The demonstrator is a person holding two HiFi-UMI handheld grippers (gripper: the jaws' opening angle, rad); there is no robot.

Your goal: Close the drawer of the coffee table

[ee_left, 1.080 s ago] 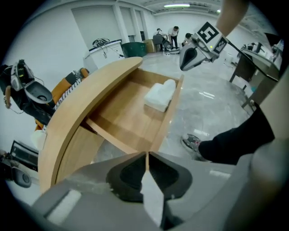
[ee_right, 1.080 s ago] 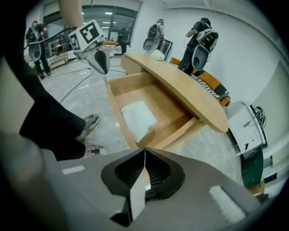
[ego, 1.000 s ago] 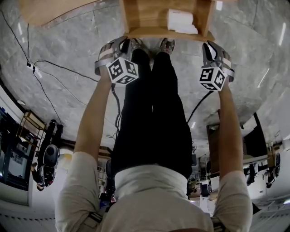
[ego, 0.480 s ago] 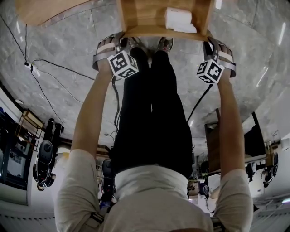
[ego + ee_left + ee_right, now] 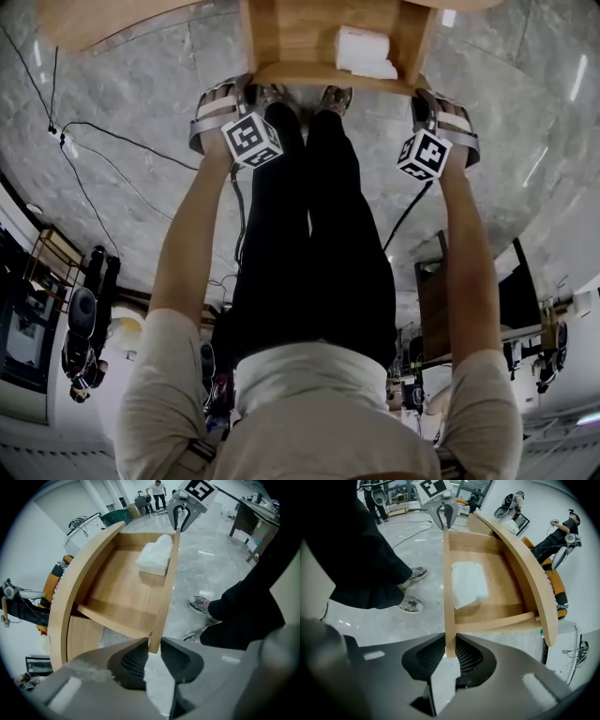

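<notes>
Drawer (image 5: 298, 33) of the coffee table (image 5: 112, 19) — pulled well out from under the curved top toward the standing person, above the marble floor (image 5: 534, 103), not yet pushed home. Front panel (image 5: 328, 75) nearest the feet, spanning the full width and carrying both grips, one at each end. White folded bundle (image 5: 367, 52) lying loose inside, right of middle and close against the panel, low enough to pass under the top as far as can be judged. Left gripper (image 5: 151, 649) pointing steeply down at the panel's left end, jaws just closed in, pads (image 5: 133, 660) pinching only the corner tip of the board and at a slant — a shallow bite. Right gripper (image 5: 450, 654) likewise pointing down at the right end, jaws just closed in, pads (image 5: 471, 660) clamped square on the panel edge, the wood seated deeper between them.

For a clean close: push both ends together and at equal pace, straight in along the drawer's own length, so as not to skew it and jam it. Better to deepen and square the left bite first, or to use that side as a push and not a clamp. Ease off near the end of travel. Let go only with the panel flush against the table's face, jaw tips kept clear of the closing gap.
</notes>
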